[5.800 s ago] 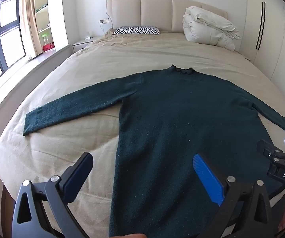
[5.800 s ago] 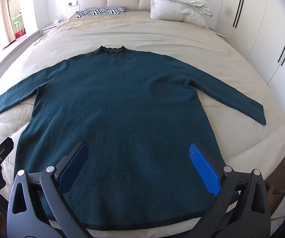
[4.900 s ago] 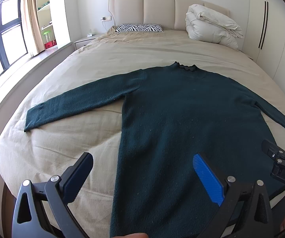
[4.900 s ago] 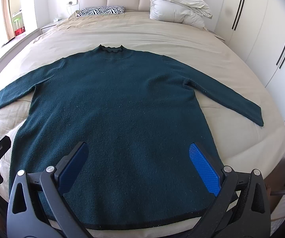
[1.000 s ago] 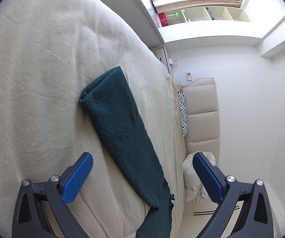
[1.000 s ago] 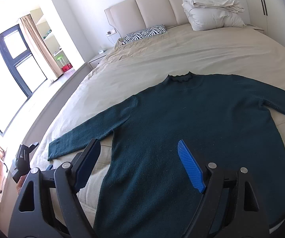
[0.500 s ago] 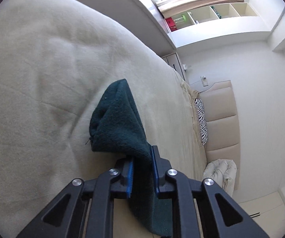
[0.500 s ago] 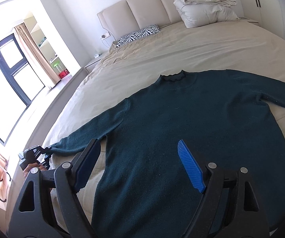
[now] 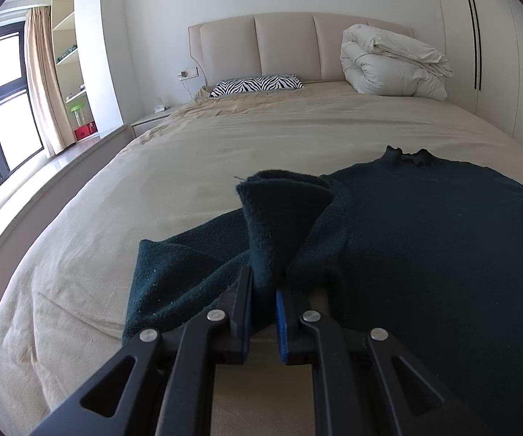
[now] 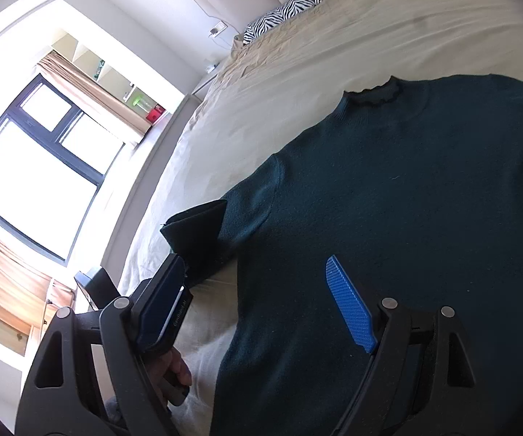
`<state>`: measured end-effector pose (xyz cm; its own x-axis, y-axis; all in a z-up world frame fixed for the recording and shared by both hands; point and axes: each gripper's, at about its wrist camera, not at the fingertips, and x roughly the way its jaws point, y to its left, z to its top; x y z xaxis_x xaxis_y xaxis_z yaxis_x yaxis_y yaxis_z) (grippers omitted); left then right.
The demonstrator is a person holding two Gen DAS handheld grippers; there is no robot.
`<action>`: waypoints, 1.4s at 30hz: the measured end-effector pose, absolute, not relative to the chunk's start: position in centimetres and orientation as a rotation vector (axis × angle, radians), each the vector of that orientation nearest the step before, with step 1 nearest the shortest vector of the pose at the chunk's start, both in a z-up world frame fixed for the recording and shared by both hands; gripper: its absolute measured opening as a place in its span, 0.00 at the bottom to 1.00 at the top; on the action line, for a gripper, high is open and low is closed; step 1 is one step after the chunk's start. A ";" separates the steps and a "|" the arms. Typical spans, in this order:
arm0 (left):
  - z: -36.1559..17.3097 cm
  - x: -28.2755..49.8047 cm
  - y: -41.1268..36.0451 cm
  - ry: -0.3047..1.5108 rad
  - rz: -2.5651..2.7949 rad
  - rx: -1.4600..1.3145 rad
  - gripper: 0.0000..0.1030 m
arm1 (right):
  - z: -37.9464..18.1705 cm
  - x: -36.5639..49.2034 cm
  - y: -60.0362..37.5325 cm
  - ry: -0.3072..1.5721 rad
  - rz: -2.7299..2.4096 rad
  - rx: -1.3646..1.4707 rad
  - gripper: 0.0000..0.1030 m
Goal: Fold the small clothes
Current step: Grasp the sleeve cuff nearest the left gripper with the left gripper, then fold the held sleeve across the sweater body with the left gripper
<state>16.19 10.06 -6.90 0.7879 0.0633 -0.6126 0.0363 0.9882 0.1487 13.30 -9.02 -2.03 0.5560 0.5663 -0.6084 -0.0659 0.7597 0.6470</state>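
Right gripper [image 10: 257, 290] open-jawed above a dark green sweater [image 10: 406, 218] spread on a beige bed [image 10: 334, 47] | sleeve cuff [image 10: 196, 225] lifted, folded toward the body | a hand [image 10: 174, 367] below | zebra-print pillow [image 10: 283, 14] near headboard

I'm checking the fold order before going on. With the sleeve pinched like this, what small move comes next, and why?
Probably carry the sleeve across onto the sweater body and lay it flat. The left tongs are shut on its bunched end, lifted off the bed; the right tongs hang open over the body.
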 end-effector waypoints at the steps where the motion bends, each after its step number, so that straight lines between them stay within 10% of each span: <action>1: -7.2 15.9 9.3 0.659 0.021 0.200 0.12 | -2.9 14.8 -8.5 0.950 0.447 0.660 0.78; 17: -9.2 12.7 5.4 0.535 0.090 0.579 0.12 | -11.2 28.3 2.6 1.296 0.667 0.901 0.79; 19: -9.4 12.6 5.4 0.529 0.093 0.582 0.16 | -11.0 28.6 3.8 1.303 0.656 0.782 0.75; 25: -8.4 12.0 6.2 0.510 0.073 0.544 0.51 | -10.7 29.8 4.5 1.285 0.575 0.549 0.09; 42: -2.2 17.5 20.7 0.641 -0.219 -0.498 0.59 | -2.8 32.7 -18.0 1.049 0.079 0.375 0.07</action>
<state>17.48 20.72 -2.21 0.7838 -0.3447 -0.5165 0.0437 0.8603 -0.5079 32.66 -18.04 -2.83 0.5015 0.2406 -0.8310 0.1135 0.9340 0.3389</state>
